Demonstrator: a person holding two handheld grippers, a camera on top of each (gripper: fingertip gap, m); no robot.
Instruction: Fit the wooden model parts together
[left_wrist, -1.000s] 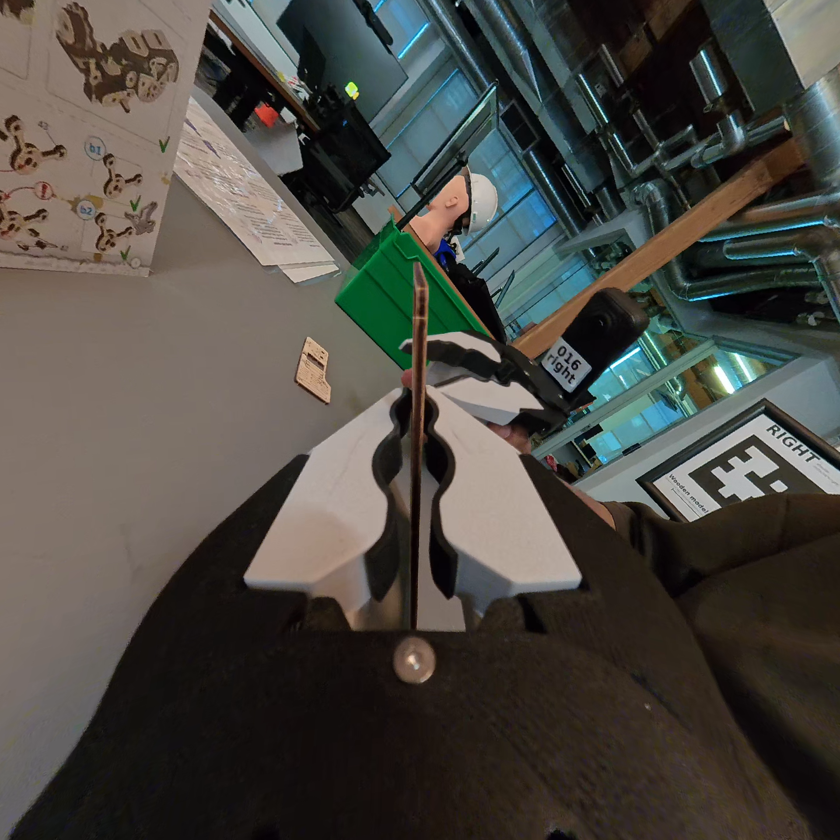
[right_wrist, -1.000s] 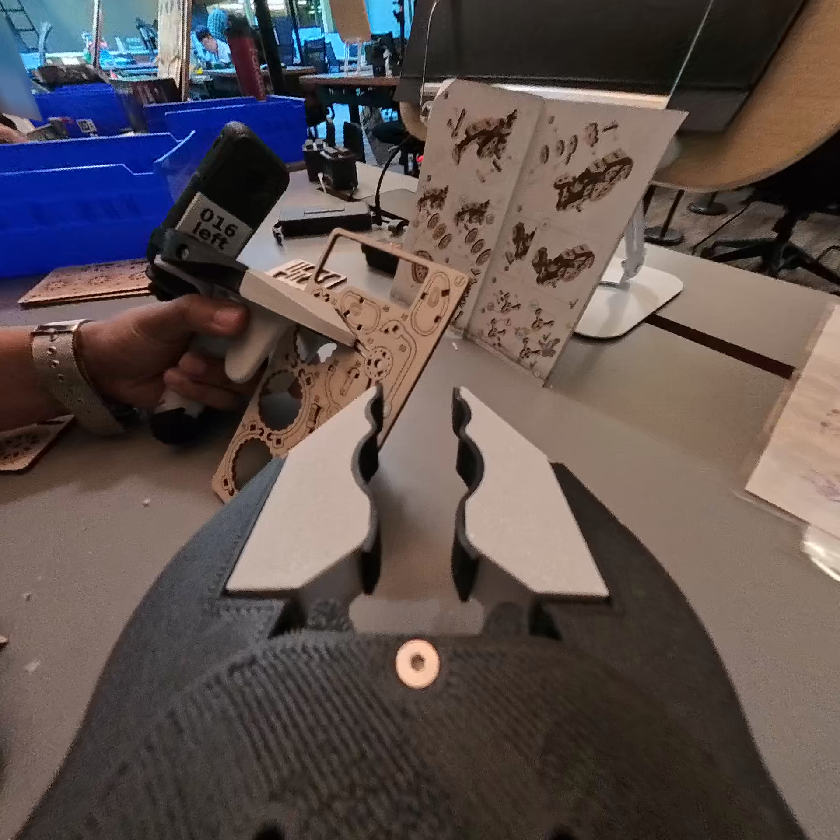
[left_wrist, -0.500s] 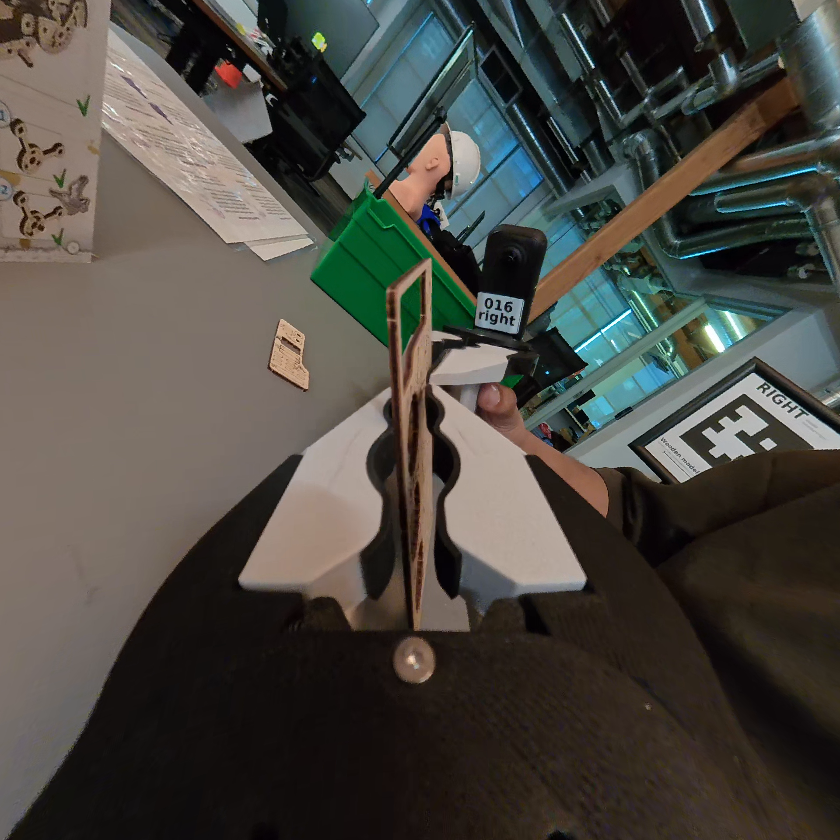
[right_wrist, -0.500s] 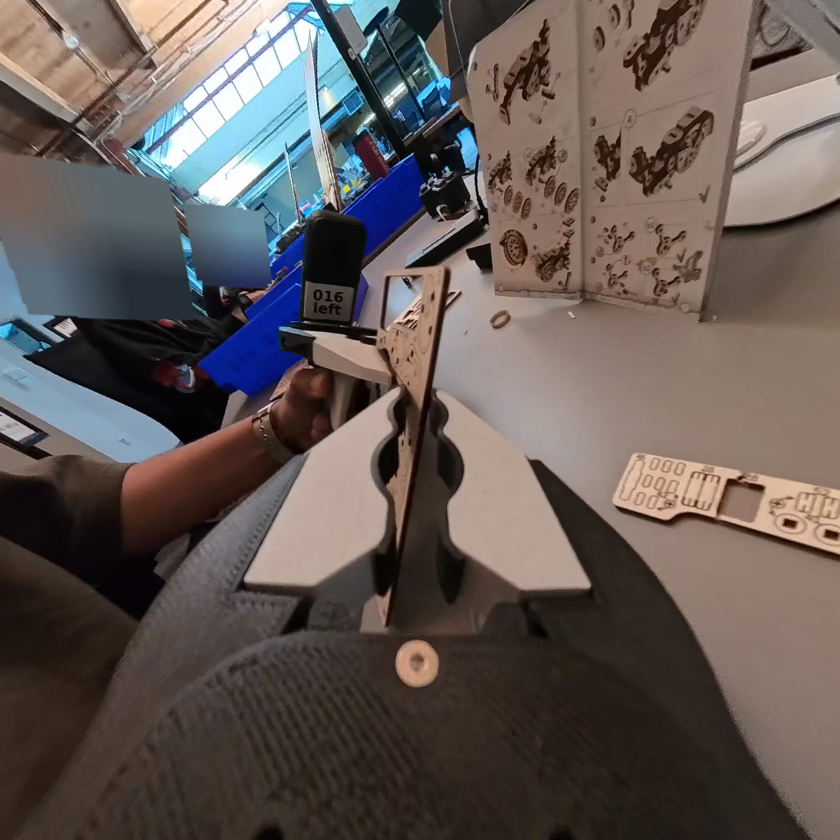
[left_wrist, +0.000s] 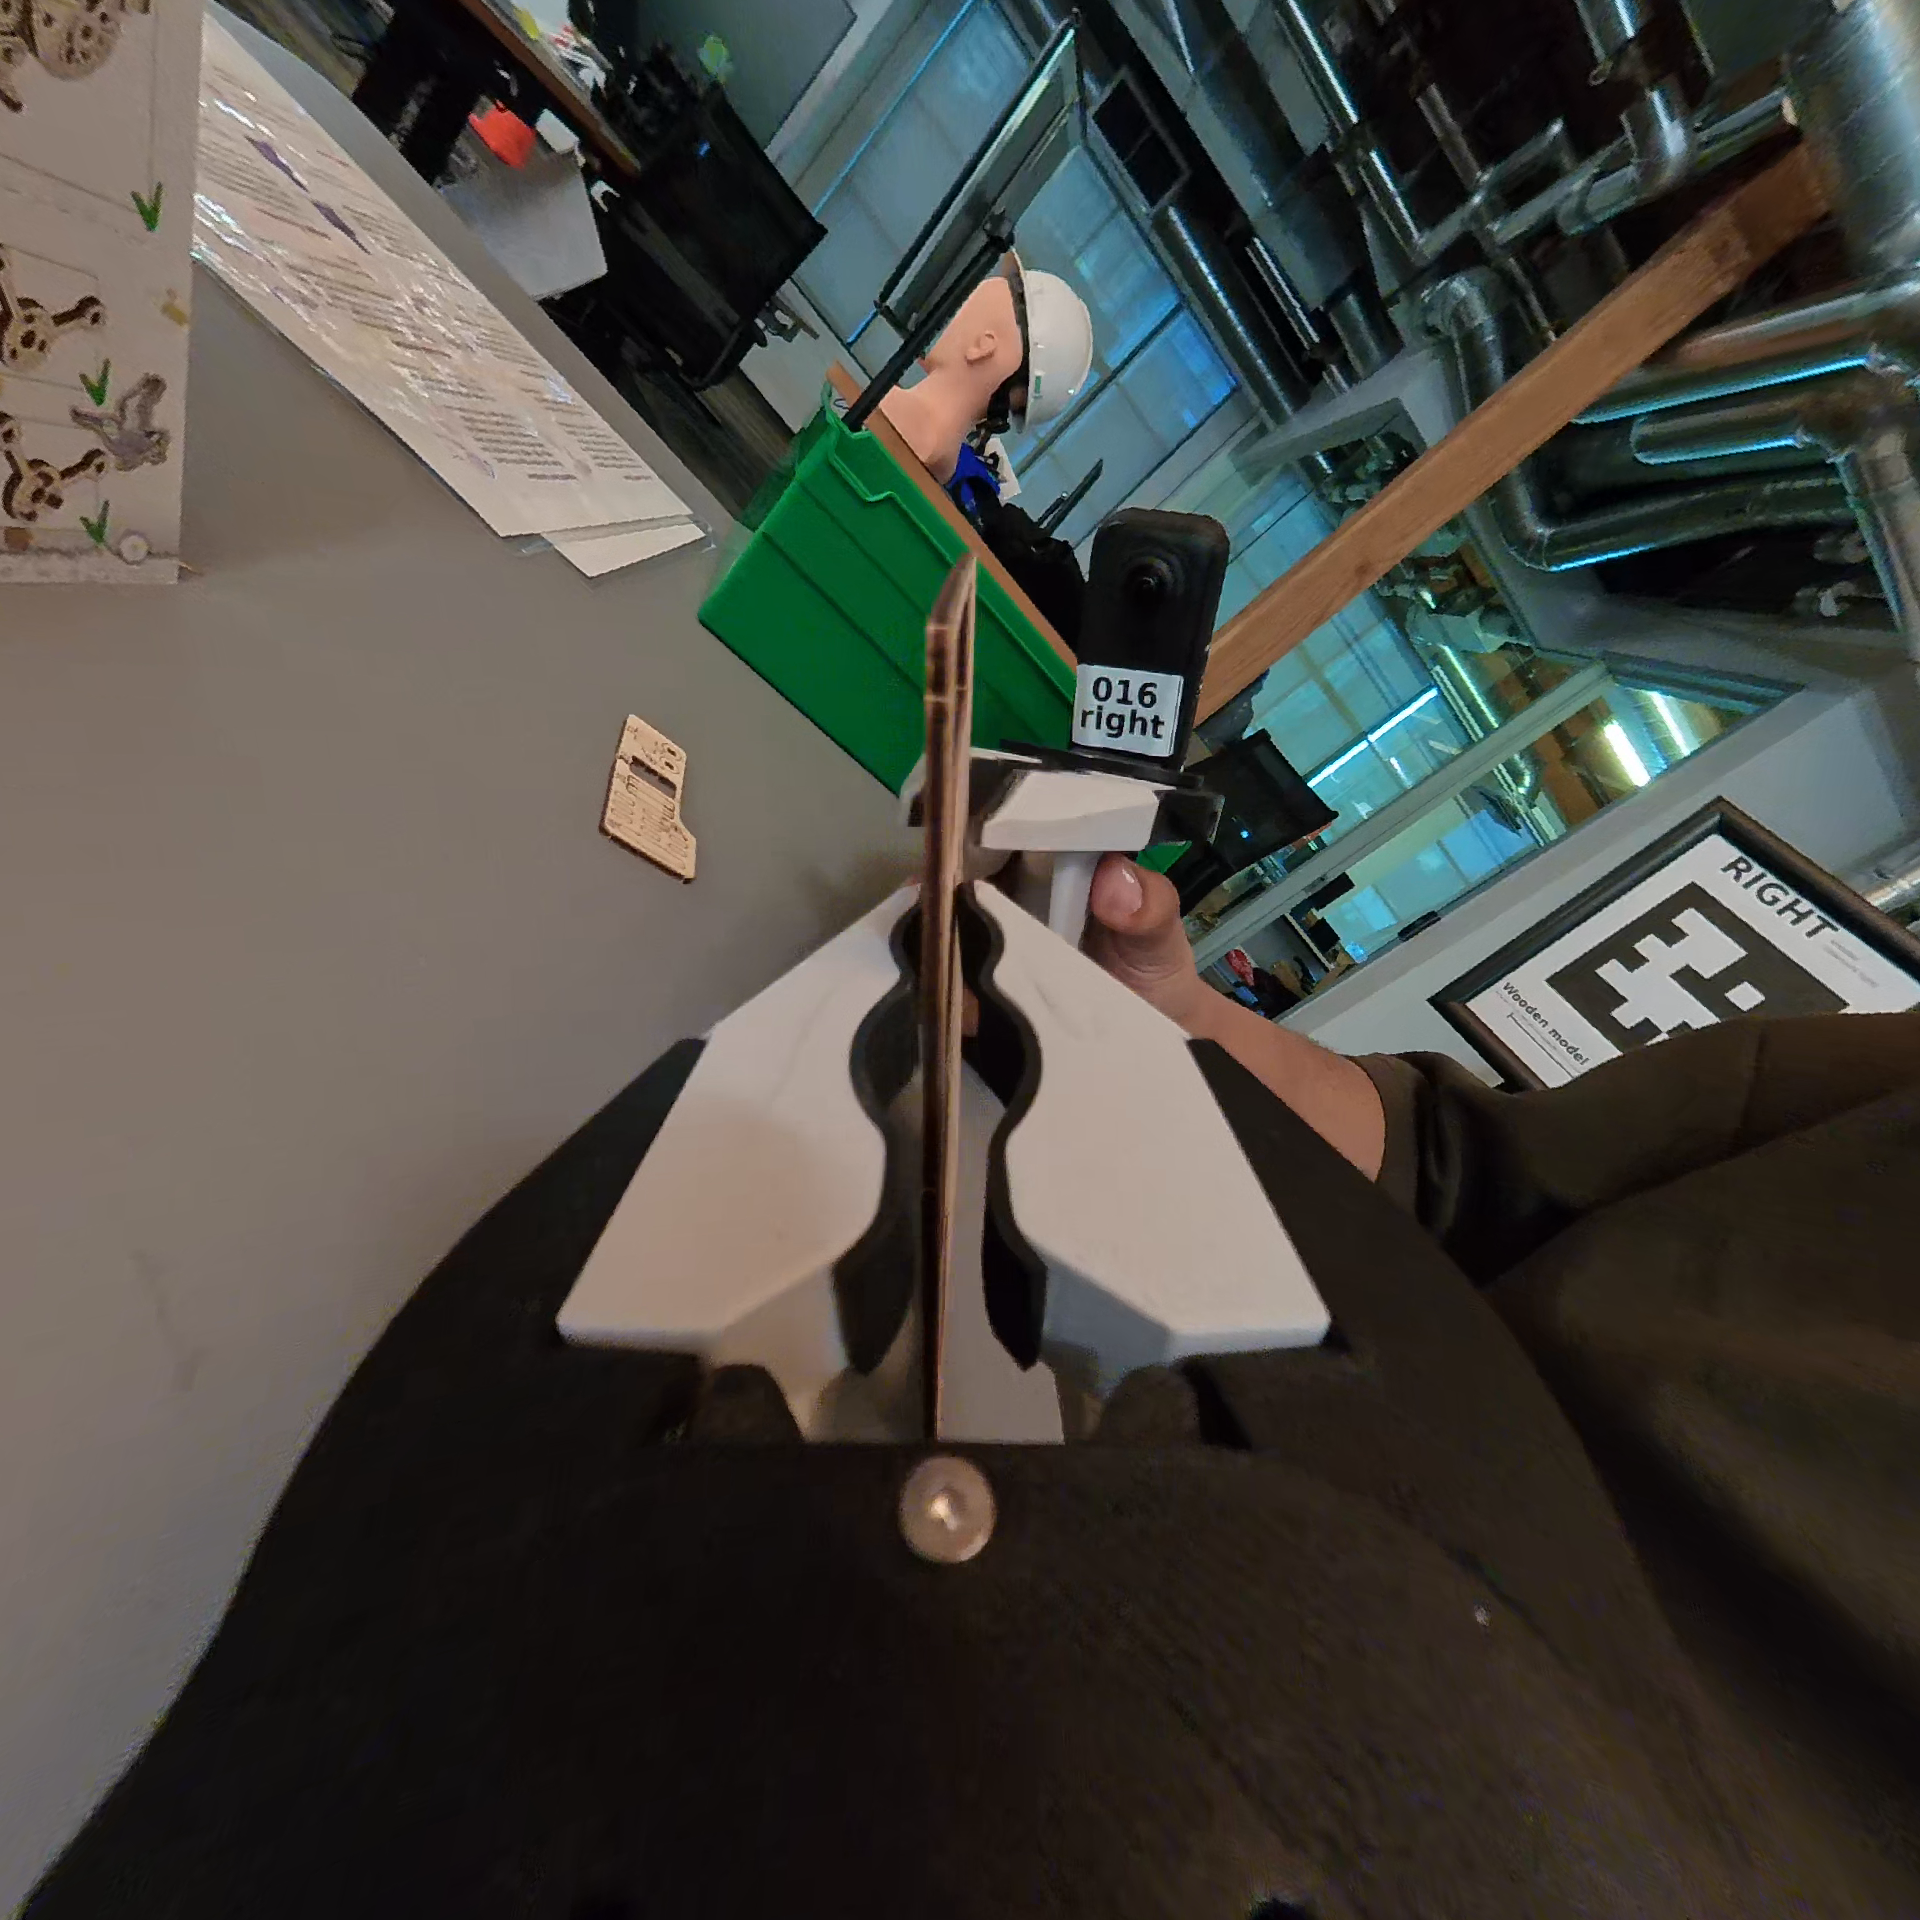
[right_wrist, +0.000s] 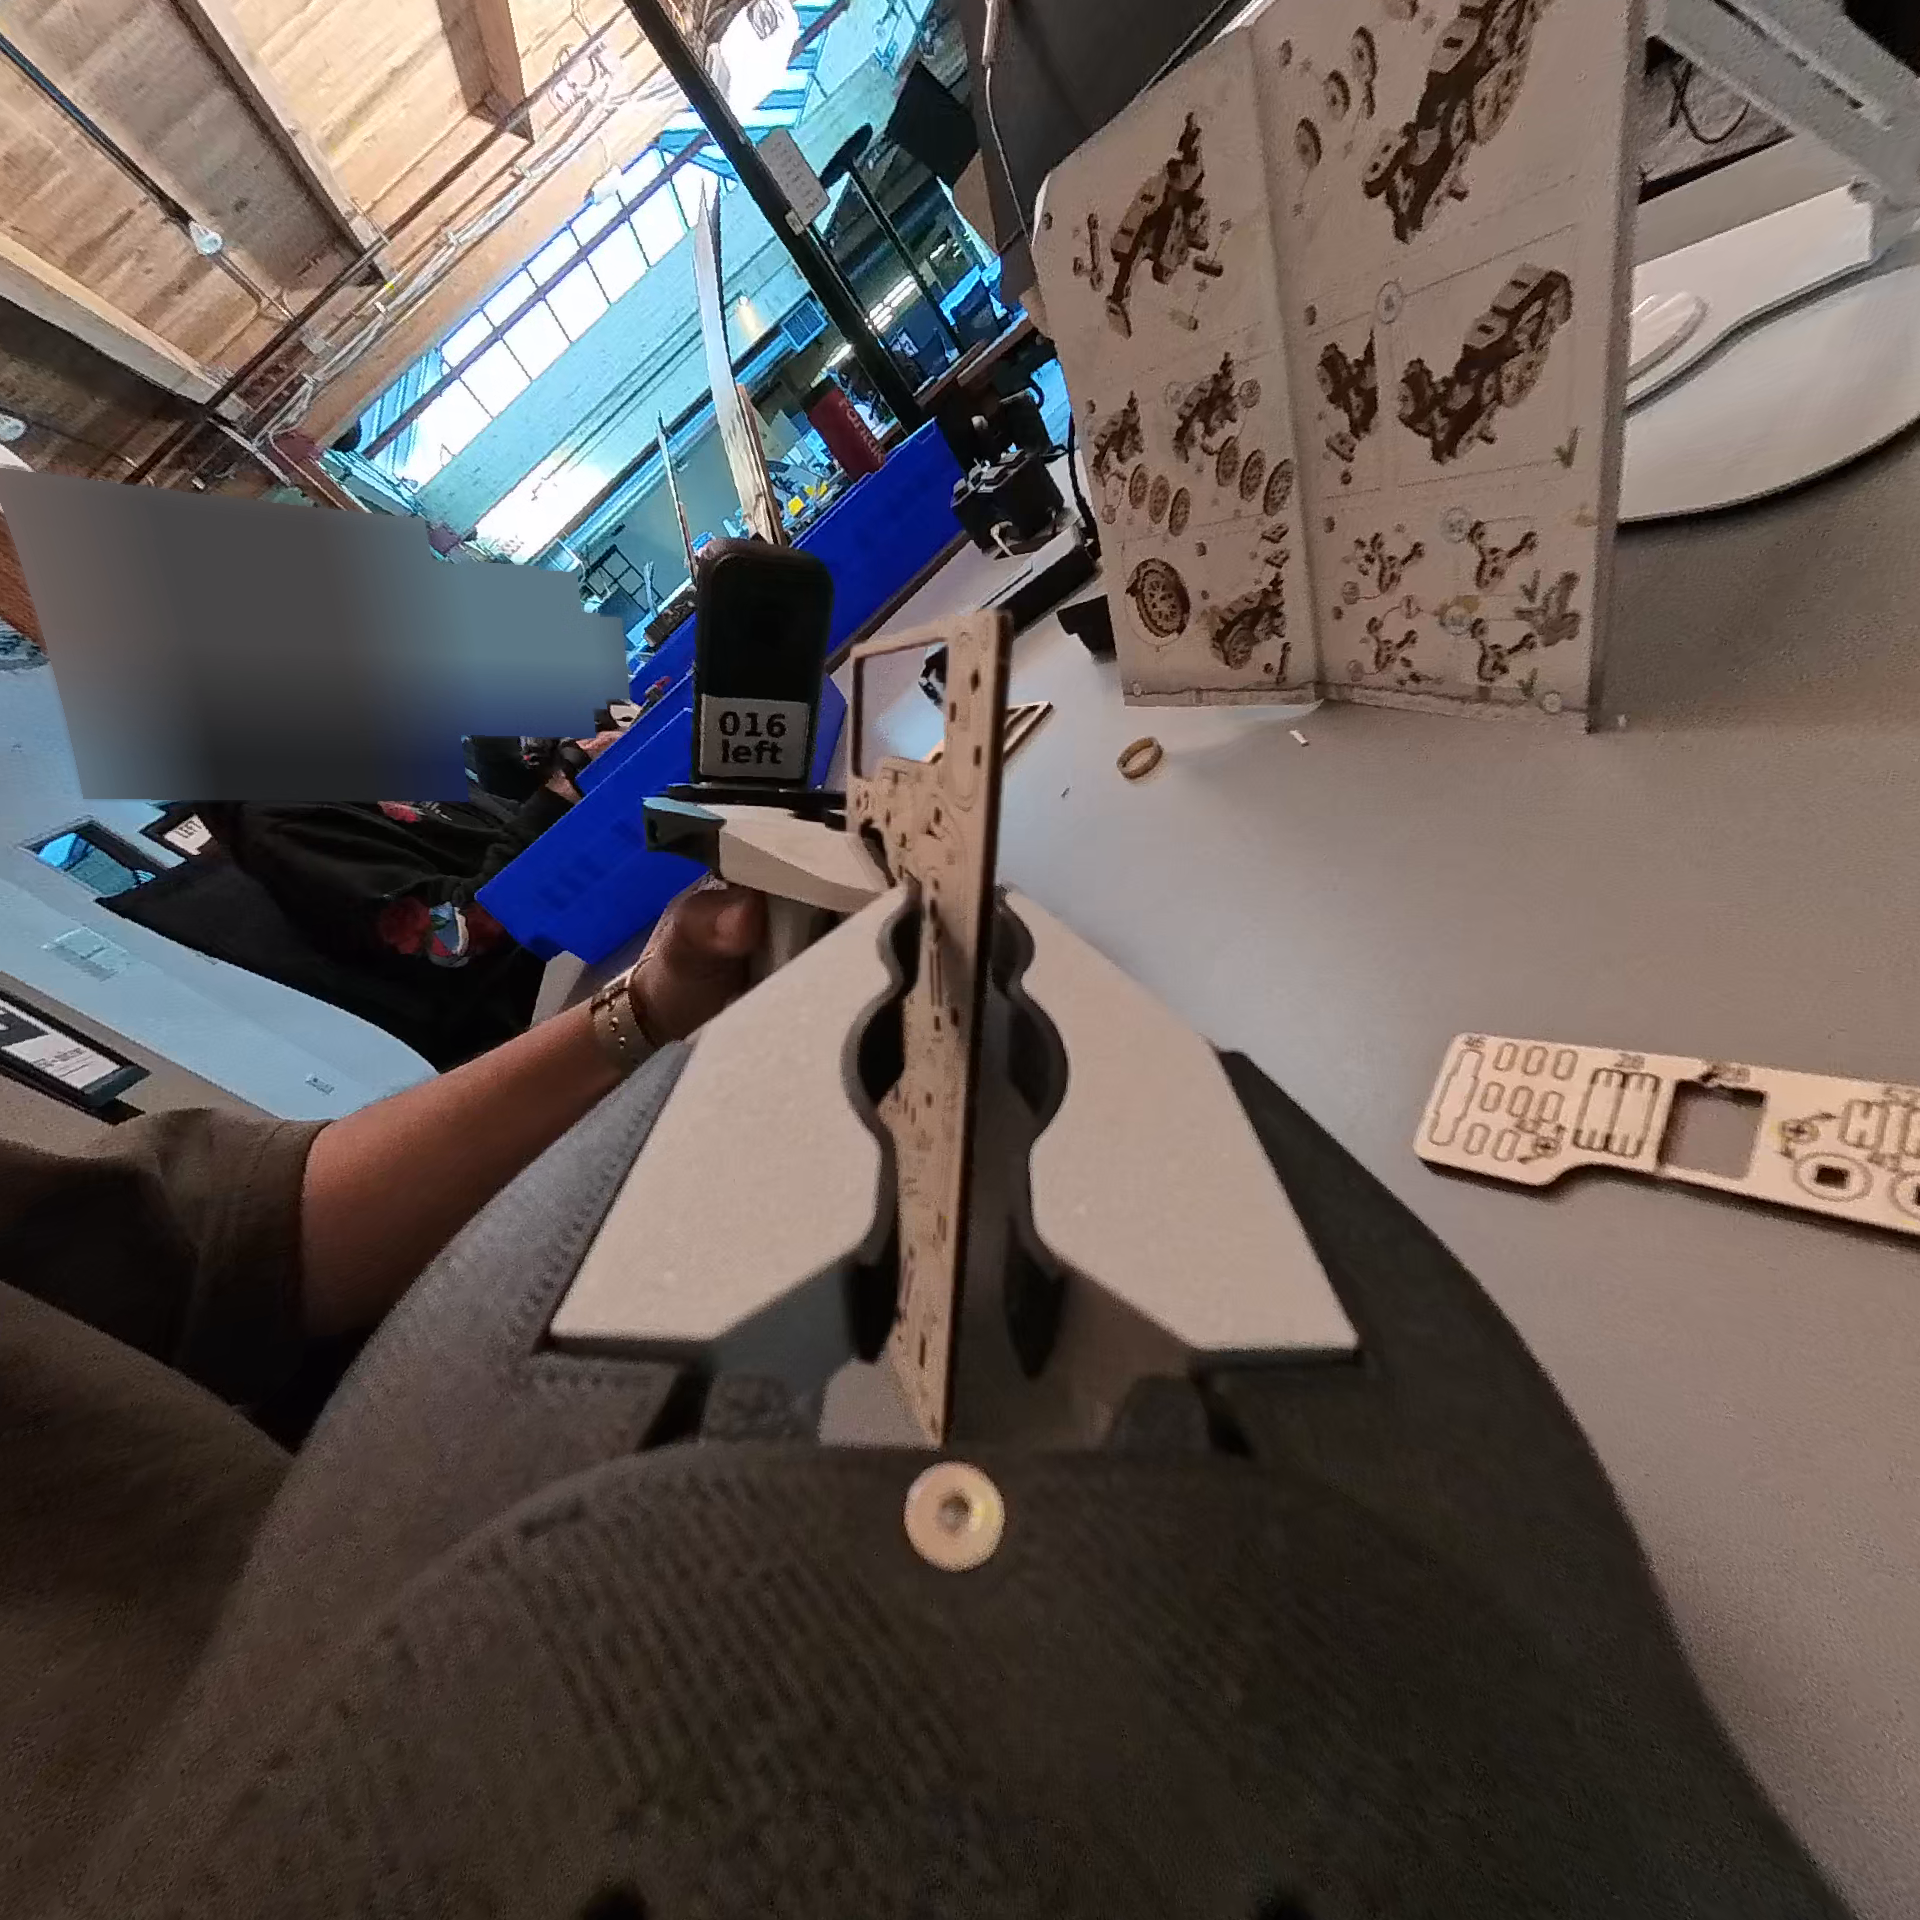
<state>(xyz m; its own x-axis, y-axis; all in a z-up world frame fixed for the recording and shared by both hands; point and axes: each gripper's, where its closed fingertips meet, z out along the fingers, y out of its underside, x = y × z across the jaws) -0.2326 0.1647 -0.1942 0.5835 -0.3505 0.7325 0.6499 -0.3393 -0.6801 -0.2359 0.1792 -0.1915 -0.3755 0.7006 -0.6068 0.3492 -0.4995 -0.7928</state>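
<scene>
The wooden sheet (right_wrist: 940, 1039) of laser-cut parts stands edge-on in mid-frame, raised off the tabletop (right_wrist: 1455, 883). The left gripper (left_wrist: 945, 1081) and right gripper (right_wrist: 951, 1081) are both closed on it from opposite sides. No parts look joined yet, so fitting seems barely begun. A second cut sheet (right_wrist: 1673, 1132) lies at right, a small wooden ring (right_wrist: 1140, 755) above centre, the folded instruction sheet (right_wrist: 1340, 395) upper right. A green bin (left_wrist: 883, 644) sits beyond; nothing blocks the work.
</scene>
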